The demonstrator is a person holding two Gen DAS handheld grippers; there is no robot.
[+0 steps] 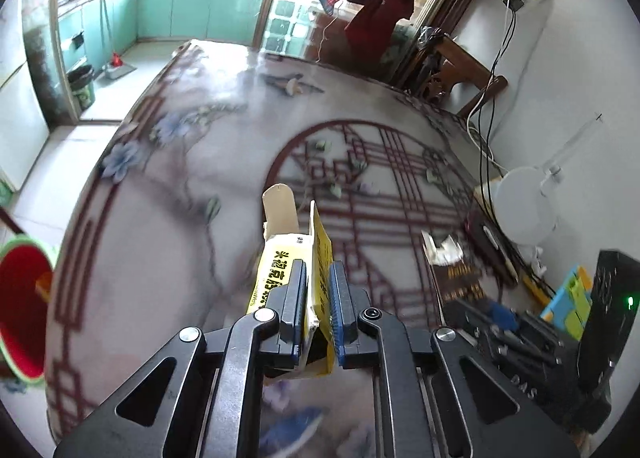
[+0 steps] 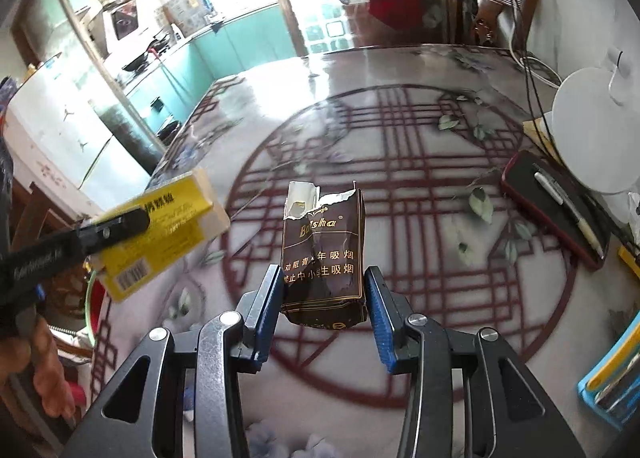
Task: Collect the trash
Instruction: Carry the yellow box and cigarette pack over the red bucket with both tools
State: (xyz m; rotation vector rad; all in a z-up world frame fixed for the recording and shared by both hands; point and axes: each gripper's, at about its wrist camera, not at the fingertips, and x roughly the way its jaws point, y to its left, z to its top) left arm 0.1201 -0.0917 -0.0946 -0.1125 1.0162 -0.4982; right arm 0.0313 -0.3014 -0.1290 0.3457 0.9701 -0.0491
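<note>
The left gripper (image 1: 318, 290) is pressed nearly together, pinching a flattened yellow cardboard box (image 1: 298, 258) with black lettering; its open flap sticks up past the blue pads. The right gripper (image 2: 325, 290) stands partly spread, its pads clamped on the sides of a torn dark-brown cigarette pack (image 2: 324, 254), held upright above the table with white foil showing at its ripped top. Both pieces of trash hang over the glossy table with a dark-red lattice pattern (image 1: 168, 194). Beyond the table's left edge sits a red bucket with a green rim (image 1: 22, 310); something orange seems to lie inside, though blur hides what. A crumpled white paper (image 1: 442, 248) lies on the table's right side.
</note>
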